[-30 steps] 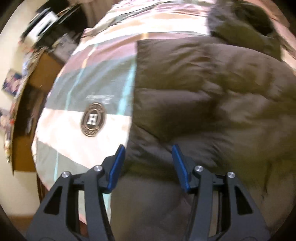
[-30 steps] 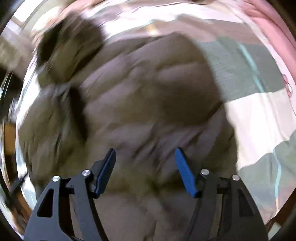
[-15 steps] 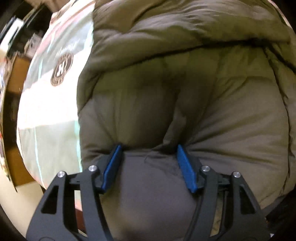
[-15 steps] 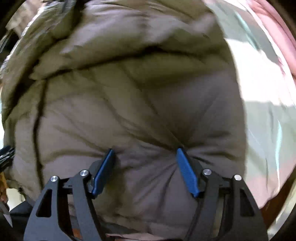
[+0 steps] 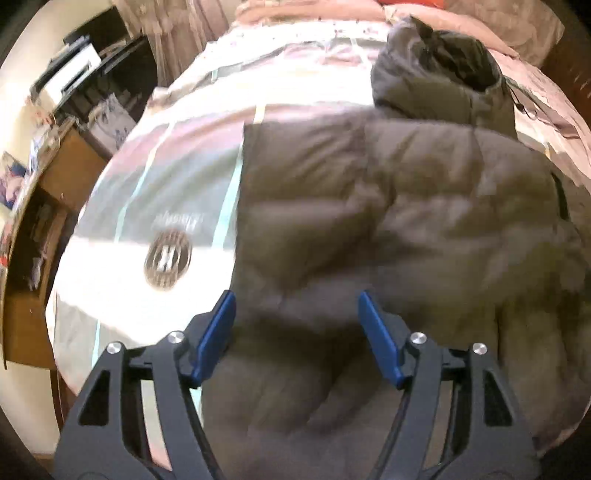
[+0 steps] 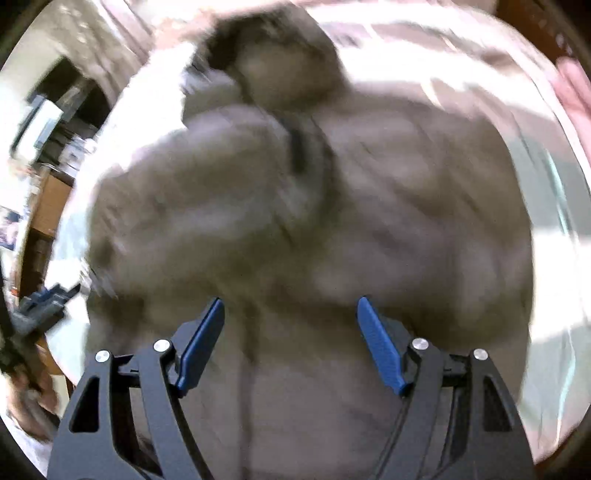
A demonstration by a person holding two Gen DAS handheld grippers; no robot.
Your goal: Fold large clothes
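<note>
A large olive-brown puffer jacket (image 5: 399, 221) lies spread on the bed, its hood (image 5: 443, 66) at the far end. My left gripper (image 5: 295, 314) is open and empty, raised above the jacket's near left edge. In the right wrist view the same jacket (image 6: 314, 206) fills the frame, blurred, with its hood (image 6: 269, 62) at the top. My right gripper (image 6: 290, 317) is open and empty above the jacket's near part. The other gripper (image 6: 40, 306) shows at the left edge of that view.
The bed cover (image 5: 155, 206) is pale plaid with a round emblem (image 5: 168, 258). A wooden desk and shelves with clutter (image 5: 40, 177) stand left of the bed. Pink pillows (image 5: 480, 18) lie at the head. The bed's right side (image 6: 554, 229) is bare cover.
Half a second ago both grippers were pressed down close onto the jacket. Now both have pulled back and up, still open, and the whole jacket shows again.
</note>
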